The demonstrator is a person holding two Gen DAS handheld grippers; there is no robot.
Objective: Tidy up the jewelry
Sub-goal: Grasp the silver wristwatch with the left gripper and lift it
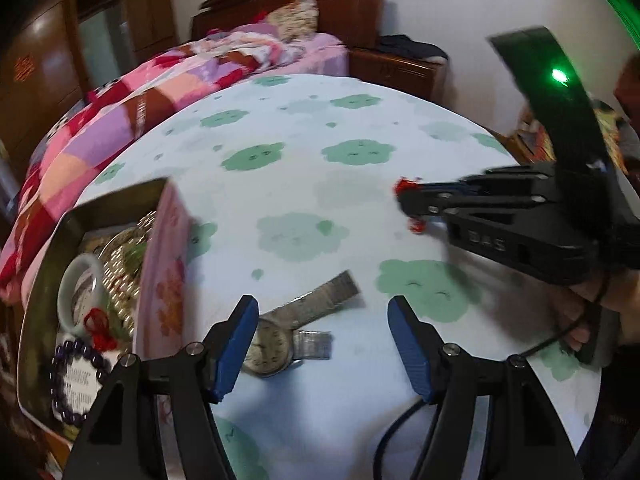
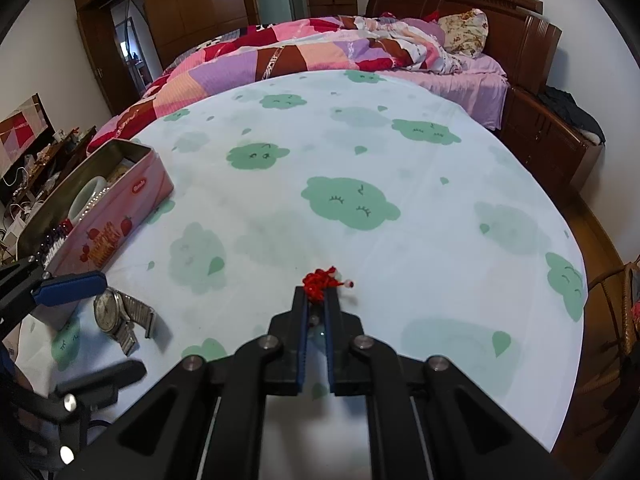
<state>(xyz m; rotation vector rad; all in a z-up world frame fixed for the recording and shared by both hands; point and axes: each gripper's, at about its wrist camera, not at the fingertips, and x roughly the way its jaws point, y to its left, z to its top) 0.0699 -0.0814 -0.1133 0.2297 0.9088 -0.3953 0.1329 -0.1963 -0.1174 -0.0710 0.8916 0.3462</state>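
Covering the round table, a pale cloth [image 2: 400,152] printed with green clouds fills both views, with a bed [image 2: 320,48] behind it. A pink tin [image 2: 116,208] sits open at the table's left edge, holding a pale bangle [image 1: 78,276], gold beads [image 1: 124,264], a dark bead bracelet [image 1: 72,376] and a red knot. Beside the tin, a watch [image 1: 272,344] with a metal strap lies flat on the cloth. The left gripper [image 1: 322,344] hangs over it, fingers spread wide, the watch near its left finger. The right gripper [image 2: 317,300] is pinched tight on a red-cord trinket [image 2: 320,278] above the cloth.
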